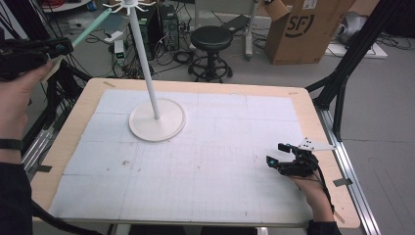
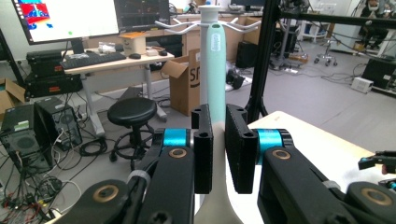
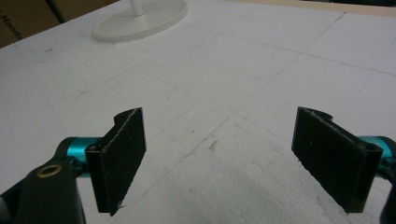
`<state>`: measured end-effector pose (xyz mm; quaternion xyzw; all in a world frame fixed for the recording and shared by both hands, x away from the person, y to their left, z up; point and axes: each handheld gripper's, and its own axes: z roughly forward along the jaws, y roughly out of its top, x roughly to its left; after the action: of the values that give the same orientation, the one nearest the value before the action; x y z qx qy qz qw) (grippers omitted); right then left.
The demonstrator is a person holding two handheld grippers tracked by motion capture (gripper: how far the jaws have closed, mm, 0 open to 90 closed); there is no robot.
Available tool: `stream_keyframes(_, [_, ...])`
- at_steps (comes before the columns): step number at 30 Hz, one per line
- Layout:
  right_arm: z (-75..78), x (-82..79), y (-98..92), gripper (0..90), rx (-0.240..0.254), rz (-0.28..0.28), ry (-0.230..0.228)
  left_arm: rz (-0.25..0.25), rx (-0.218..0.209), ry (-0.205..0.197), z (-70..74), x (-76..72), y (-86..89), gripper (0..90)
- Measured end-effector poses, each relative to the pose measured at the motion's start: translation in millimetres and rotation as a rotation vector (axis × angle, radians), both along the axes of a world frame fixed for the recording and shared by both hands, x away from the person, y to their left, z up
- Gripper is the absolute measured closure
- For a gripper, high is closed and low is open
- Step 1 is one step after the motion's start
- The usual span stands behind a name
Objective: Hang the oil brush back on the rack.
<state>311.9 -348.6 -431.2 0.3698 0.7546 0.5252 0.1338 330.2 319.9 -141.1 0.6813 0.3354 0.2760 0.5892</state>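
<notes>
Shoehorn (image 2: 215, 70), pale mint green with a whitish lower end, was clamped between the two black jaws of the left gripper (image 2: 218, 149), which were closed tight on its narrow shaft. In the left gripper view the shoehorn rose straight up from the jaws, with its upper end in line with the hooked crown of the white stand (image 2: 208, 18) behind it; whether the two touched could not be determined. In the high view the left gripper (image 1: 61, 47) was held up off the desk (image 1: 68, 142), beyond its far left corner, and the shoehorn (image 1: 90, 27) pointed from it toward the top of the stand (image 1: 147, 63). The stand's round base (image 1: 157, 120) stood on the white foam sheet (image 1: 205, 161) covering the desk, left of centre.

The right gripper (image 1: 281, 152) rested low over the foam sheet near the right edge of the desk, well apart from the stand. Its jaws stood wide apart with nothing between them, as the right gripper view confirmed above the foam sheet (image 3: 224, 140).
</notes>
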Motion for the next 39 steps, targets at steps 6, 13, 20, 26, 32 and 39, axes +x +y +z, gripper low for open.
stream_keyframes(6, [0.3,-0.2,-0.2,17.1,0.003,-0.002,-0.001,0.0,0.002,0.011,-2.9,2.9,-2.2,81.9])
stream_keyframes(13, [0.3,-0.3,-0.7,17.1,0.001,-0.003,-0.001,-0.009,0.005,0.018,-7.8,7.8,-5.7,81.8])
stream_keyframes(20, [0.2,-0.4,-0.7,17.1,0.0,-0.001,-0.001,-0.037,0.001,0.035,-17.3,13.2,-9.4,78.8])
stream_keyframes(26, [-0.3,-0.3,-1.2,17.1,-0.001,-0.001,0.0,-0.01,0.024,0.055,-32.7,12.1,-14.6,45.3])
stream_keyframes(32, [-0.3,-0.4,-1.3,17.1,-0.005,0.0,-0.002,-0.05,0.035,0.03,-71.9,-2.2,-20.1,26.9])
stream_keyframes(39, [-0.9,-1.0,0.1,17.1,-0.014,0.003,0.002,-0.136,0.047,0.04,-136.2,-21.3,-31.8,20.8])
